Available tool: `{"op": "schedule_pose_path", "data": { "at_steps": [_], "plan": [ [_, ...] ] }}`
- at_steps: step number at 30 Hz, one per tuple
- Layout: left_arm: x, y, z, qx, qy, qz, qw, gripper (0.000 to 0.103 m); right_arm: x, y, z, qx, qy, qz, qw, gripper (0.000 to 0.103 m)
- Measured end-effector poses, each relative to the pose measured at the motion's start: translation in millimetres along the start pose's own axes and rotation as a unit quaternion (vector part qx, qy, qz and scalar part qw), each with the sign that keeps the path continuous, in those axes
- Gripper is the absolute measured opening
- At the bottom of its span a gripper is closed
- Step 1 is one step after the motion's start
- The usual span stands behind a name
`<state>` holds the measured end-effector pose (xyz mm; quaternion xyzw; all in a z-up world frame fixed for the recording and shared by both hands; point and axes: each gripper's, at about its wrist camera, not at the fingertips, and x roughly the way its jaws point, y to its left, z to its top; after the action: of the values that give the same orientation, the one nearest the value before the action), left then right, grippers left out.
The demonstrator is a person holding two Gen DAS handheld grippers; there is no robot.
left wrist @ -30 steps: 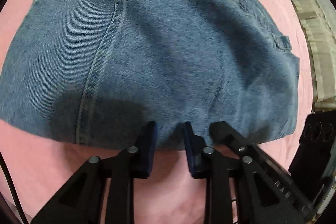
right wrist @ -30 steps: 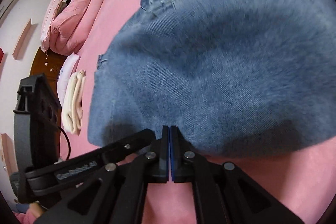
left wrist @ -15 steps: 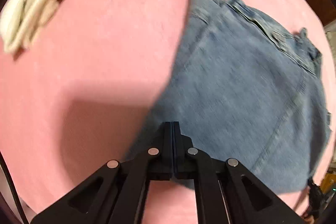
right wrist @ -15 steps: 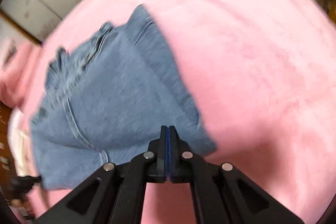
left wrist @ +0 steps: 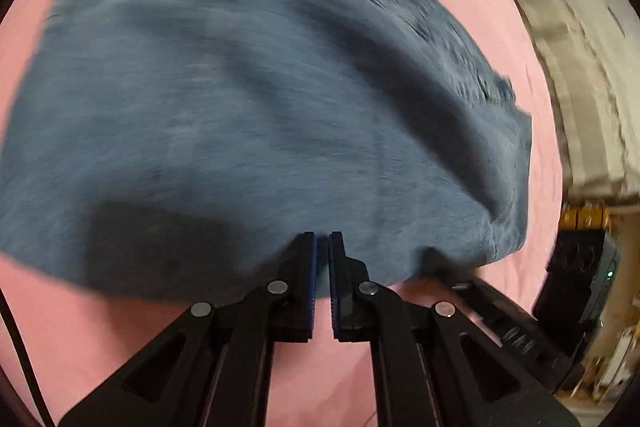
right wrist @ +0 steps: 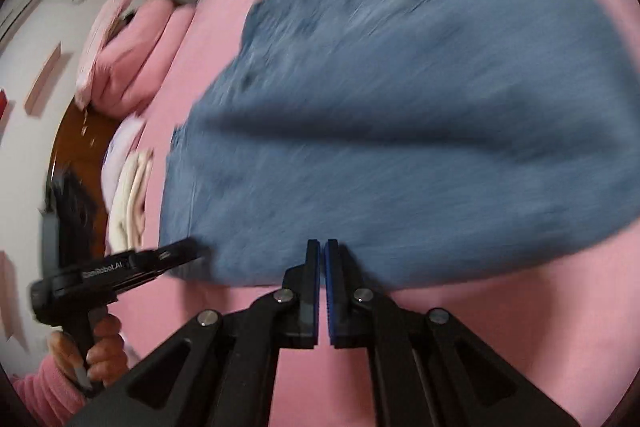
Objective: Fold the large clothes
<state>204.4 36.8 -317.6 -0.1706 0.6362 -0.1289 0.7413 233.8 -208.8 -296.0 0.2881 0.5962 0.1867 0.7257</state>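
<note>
Down at the near edge, the left gripper (left wrist: 322, 247) has its blue-padded jaws drawn almost together with only a thin slit between them, and nothing sits in that slit; its tips lie right at the near hem of the denim garment (left wrist: 256, 123). Same story on the other side: the right gripper (right wrist: 322, 253) is clenched to a narrow slit too, empty, its tips just meeting the closest border of the denim (right wrist: 400, 155). In the right wrist view the left gripper (right wrist: 182, 253) comes in from the side, its tips at the near left corner of the cloth, and a hand (right wrist: 102, 351) in a pink sleeve (right wrist: 38, 393) grips its black handle. The left wrist view returns the favour, showing the right gripper (left wrist: 444, 265) at the near right corner of the fabric. The garment itself is spread out on the pink bedsheet (left wrist: 132, 331), heavily blurred, with one deep crease running across it and what looks like a collar and seamed edge at the far end. Beyond it, off to the side, folded cream clothes (right wrist: 130, 199) rest on the sheet, and farther still pink pillows (right wrist: 128, 67) lie by the white wall (right wrist: 36, 27).
</note>
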Motion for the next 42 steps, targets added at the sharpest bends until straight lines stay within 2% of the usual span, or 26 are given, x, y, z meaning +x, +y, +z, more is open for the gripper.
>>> {"op": "schedule_pose_path", "data": {
  "at_steps": [3,6,8,11,13,15,16,19,20,21,23,24,26,27,28,30,31,32,33,34,36,37,39,40,41,42],
  "plan": [
    [19,-15,24,0.008,-0.007,-0.004,0.9999,0.002,27,7,11,0.006,0.001,0.006,1.0,0.002],
    [24,-14,62,-0.018,-0.032,-0.021,0.9991,0.002,35,-8,31,0.051,-0.014,0.029,0.998,0.0],
    [27,-12,91,-0.029,-0.048,-0.02,0.9982,0.002,48,-5,49,0.064,-0.024,0.04,0.997,0.0],
    [38,-18,133,-0.039,-0.049,-0.008,0.998,0.002,54,0,82,0.04,-0.037,0.025,0.998,0.0],
    [35,-2,142,-0.04,-0.047,-0.007,0.9981,0.003,67,7,103,0.021,-0.031,0.007,0.999,0.0],
    [34,5,145,-0.043,-0.043,-0.026,0.9978,0.002,75,12,112,-0.001,-0.023,-0.005,1.0,0.0],
    [30,9,145,-0.041,-0.047,-0.02,0.9978,0.001,74,13,113,-0.008,-0.018,-0.005,1.0,0.0],
    [11,30,148,-0.044,-0.088,0.043,0.9942,0.001,61,-1,114,-0.004,-0.013,0.007,1.0,0.0],
    [0,44,148,-0.059,-0.1,0.066,0.991,0.001,55,-8,111,0.0,-0.016,0.006,1.0,0.0],
    [-11,63,149,-0.079,-0.108,0.074,0.9883,0.001,44,-20,112,0.008,-0.023,-0.001,1.0,0.0],
    [-26,97,150,-0.115,-0.122,0.121,0.9784,0.001,19,-45,113,0.027,-0.04,-0.022,0.999,0.0],
    [-35,120,150,-0.134,-0.127,0.116,0.976,0.001,8,-56,111,0.034,-0.046,-0.022,0.998,0.0],
    [-44,147,151,-0.164,-0.123,0.12,0.9714,0.001,-6,-68,115,0.032,-0.057,-0.061,0.996,0.0],
    [-48,157,151,-0.163,-0.114,0.134,0.9707,0.001,-15,-73,114,0.016,-0.059,-0.134,0.989,0.0],
    [-51,162,150,-0.157,-0.11,0.14,0.9715,0.001,-20,-76,114,-0.005,-0.057,-0.179,0.982,0.0],
    [-54,166,149,-0.137,-0.102,0.145,0.9747,0.001,-30,-88,117,-0.018,-0.044,-0.202,0.978,0.0],
    [-53,164,151,-0.12,-0.093,0.183,0.9712,0.001,-33,-92,118,-0.017,-0.039,-0.202,0.978,0.0],
    [-52,161,153,-0.101,-0.081,0.239,0.9623,0.006,-37,-95,121,-0.021,-0.032,-0.204,0.978,0.0],
    [-51,160,155,-0.088,-0.07,0.269,0.9566,0.008,-37,-92,124,-0.03,-0.024,-0.212,0.977,0.0],
    [-52,159,155,-0.081,-0.062,0.274,0.9564,0.008,-36,-87,126,-0.046,-0.016,-0.227,0.973,0.0],
    [-60,157,156,-0.078,-0.056,0.252,0.963,0.008,-35,-68,132,-0.09,-0.003,-0.262,0.961,0.002],
    [-65,153,156,-0.073,-0.058,0.241,0.966,0.008,-34,-56,135,-0.116,0.008,-0.26,0.959,0.005],
    [-81,142,158,-0.046,-0.062,0.226,0.971,0.01,-34,-37,144,-0.16,0.027,-0.224,0.961,0.005],
    [-82,131,165,-0.03,-0.06,0.22,0.9733,0.015,-35,-27,148,-0.181,0.033,-0.209,0.96,0.005],
    [-84,121,169,-0.013,-0.058,0.212,0.9755,0.02,-35,-15,153,-0.209,0.042,-0.198,0.957,0.005],
    [-83,109,175,0.009,-0.055,0.204,0.9773,0.021,-33,2,160,-0.253,0.057,-0.194,0.946,0.005]
  ]
}}
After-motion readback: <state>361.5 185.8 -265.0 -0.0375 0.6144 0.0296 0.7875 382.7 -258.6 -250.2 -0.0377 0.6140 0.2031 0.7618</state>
